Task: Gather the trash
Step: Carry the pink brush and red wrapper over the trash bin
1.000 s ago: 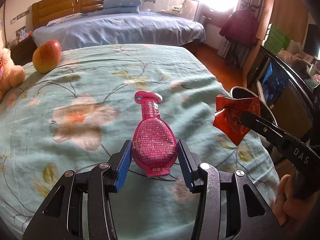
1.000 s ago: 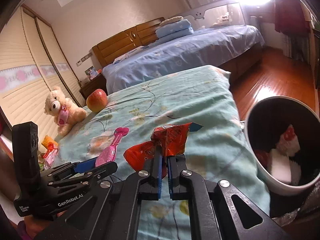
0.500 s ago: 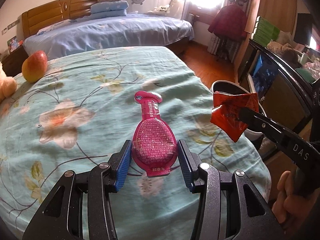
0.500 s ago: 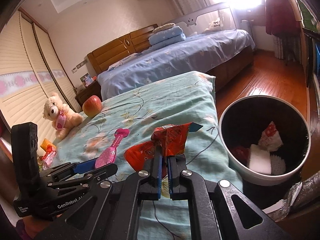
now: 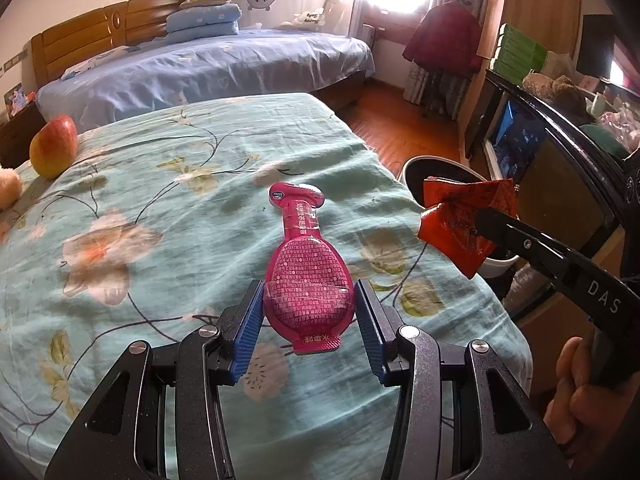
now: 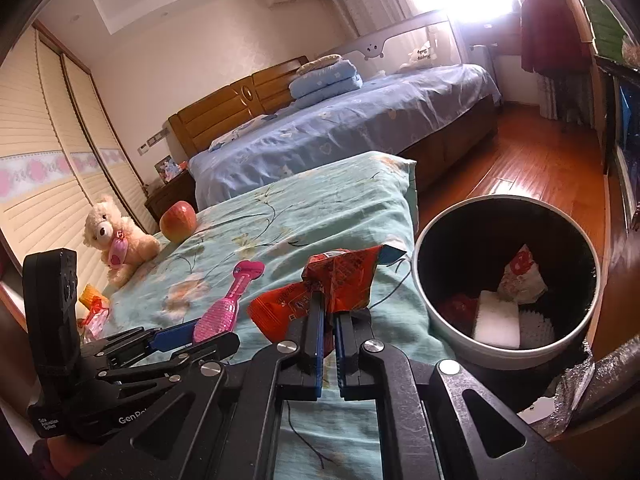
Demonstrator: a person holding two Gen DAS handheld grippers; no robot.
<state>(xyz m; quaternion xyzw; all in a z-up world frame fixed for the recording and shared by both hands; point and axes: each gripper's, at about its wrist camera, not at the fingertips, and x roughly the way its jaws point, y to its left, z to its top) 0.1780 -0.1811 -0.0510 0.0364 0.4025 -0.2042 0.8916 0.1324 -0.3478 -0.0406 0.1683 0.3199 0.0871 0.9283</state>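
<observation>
Held, both above the bed (image 5: 168, 184): pink pouch (image 5: 308, 280) in my left gripper (image 5: 308, 312), red wrapper (image 6: 320, 296) pinched by a corner in my right gripper (image 6: 326, 336); I judge it may miss the bin (image 6: 448, 336).

I see the bed (image 6: 320, 208) under a teal floral sheet, an apple (image 6: 178, 221) and a teddy bear (image 6: 116, 236) lying near its far end. The trash bin (image 6: 444, 332) stands on the wooden floor (image 6: 520, 168) beside it.
</observation>
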